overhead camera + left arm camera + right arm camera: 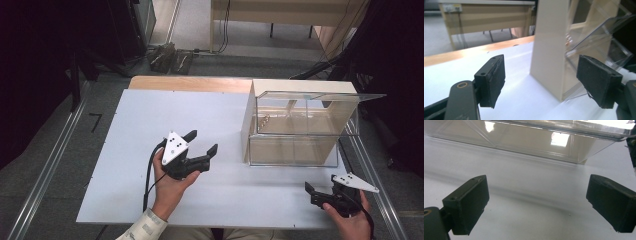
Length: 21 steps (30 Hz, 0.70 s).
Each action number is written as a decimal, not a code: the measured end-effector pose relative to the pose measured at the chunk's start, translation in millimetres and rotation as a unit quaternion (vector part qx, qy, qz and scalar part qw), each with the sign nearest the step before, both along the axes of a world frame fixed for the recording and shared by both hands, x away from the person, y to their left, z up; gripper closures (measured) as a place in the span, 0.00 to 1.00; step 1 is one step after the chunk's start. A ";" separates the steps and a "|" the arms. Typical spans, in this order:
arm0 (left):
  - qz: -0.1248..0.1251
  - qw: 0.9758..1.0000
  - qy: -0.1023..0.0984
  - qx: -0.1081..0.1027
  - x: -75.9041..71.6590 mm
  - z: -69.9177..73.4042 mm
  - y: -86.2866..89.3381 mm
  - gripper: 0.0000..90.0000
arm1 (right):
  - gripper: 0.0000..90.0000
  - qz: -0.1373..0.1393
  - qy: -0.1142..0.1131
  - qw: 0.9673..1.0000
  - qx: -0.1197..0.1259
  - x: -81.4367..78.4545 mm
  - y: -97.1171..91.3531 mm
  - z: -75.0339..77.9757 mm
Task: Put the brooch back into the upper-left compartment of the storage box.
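Clear boxy acrylic case (295,135), cream side; both black jaws wide, empty.

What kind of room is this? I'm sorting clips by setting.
Probably a lab or workshop for recording handling work: a white table between metal rails, a clear-fronted test box on it, cables on the floor and plain desks behind.
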<state>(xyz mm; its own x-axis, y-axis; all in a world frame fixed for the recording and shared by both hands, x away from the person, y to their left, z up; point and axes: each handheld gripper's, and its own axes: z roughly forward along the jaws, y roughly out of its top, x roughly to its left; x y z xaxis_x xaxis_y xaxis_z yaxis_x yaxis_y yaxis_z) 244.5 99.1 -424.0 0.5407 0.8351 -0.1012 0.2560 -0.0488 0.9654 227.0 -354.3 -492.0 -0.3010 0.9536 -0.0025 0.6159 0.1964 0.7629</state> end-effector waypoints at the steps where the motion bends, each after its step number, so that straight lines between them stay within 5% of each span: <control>1: 0.006 1.000 0.002 0.001 -0.9 -2.4 4.3 0.24 | 0.03 0.000 0.000 1.000 0.000 0.0 0.0 0.0; 8: 0.057 0.998 0.022 0.021 -8.0 -20.6 45.6 0.24 | 0.03 0.000 0.000 1.000 0.000 0.0 -0.1 0.0; 12: 0.093 0.995 0.040 0.012 -16.4 -30.6 77.2 0.24 | 0.03 0.000 0.000 1.000 0.000 -0.1 -0.2 0.1; 18: 0.145 0.988 0.055 0.023 -32.1 -41.2 114.7 0.24 | 0.03 0.000 0.000 1.000 0.000 -0.1 0.8 0.4; 21: 0.171 0.982 0.074 0.030 -38.6 -49.7 131.1 0.24 | 0.03 0.000 -0.001 1.000 0.000 0.4 0.2 0.2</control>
<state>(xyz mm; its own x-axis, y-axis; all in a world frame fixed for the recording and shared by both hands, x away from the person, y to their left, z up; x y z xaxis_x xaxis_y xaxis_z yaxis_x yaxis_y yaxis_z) 205.8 230.2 -473.7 0.2108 0.9722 -0.1020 0.4038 0.0084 0.9148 227.3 -354.2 -491.8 -0.3001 0.9539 -0.0028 0.6149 0.1957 0.7639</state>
